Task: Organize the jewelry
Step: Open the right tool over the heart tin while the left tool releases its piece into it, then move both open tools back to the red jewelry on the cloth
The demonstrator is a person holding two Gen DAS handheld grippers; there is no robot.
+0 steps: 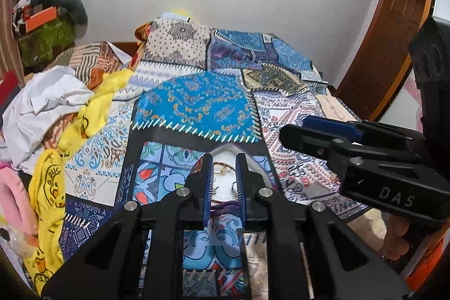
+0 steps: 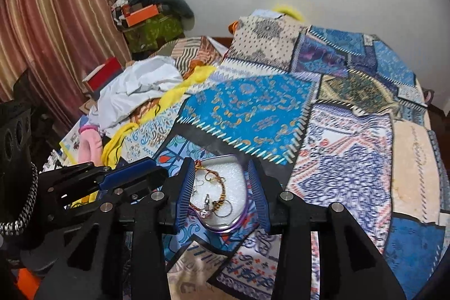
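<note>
A small heart-shaped tin [image 2: 225, 228] with a purple rim and white foam lining lies on the patchwork bedspread. It holds a gold and orange chain bracelet [image 2: 222, 187], rings [image 2: 225, 208] and a small silver piece [image 2: 206, 201]. My right gripper [image 2: 222, 187] is open, its blue pads either side of the tin, just above it. My left gripper [image 1: 223, 184] is open over the same tin [image 1: 254, 173], with the chain [image 1: 222, 167] showing between its fingers. The right gripper [image 1: 323, 131] enters the left wrist view from the right.
The patchwork bedspread [image 2: 337, 131] covers the bed. White cloth [image 2: 135, 92], yellow printed cloth [image 1: 50, 187] and a pink item [image 2: 88, 145] lie heaped at the left. Striped curtains [image 2: 56, 18] hang at the far left. A wooden door [image 1: 393, 33] stands right.
</note>
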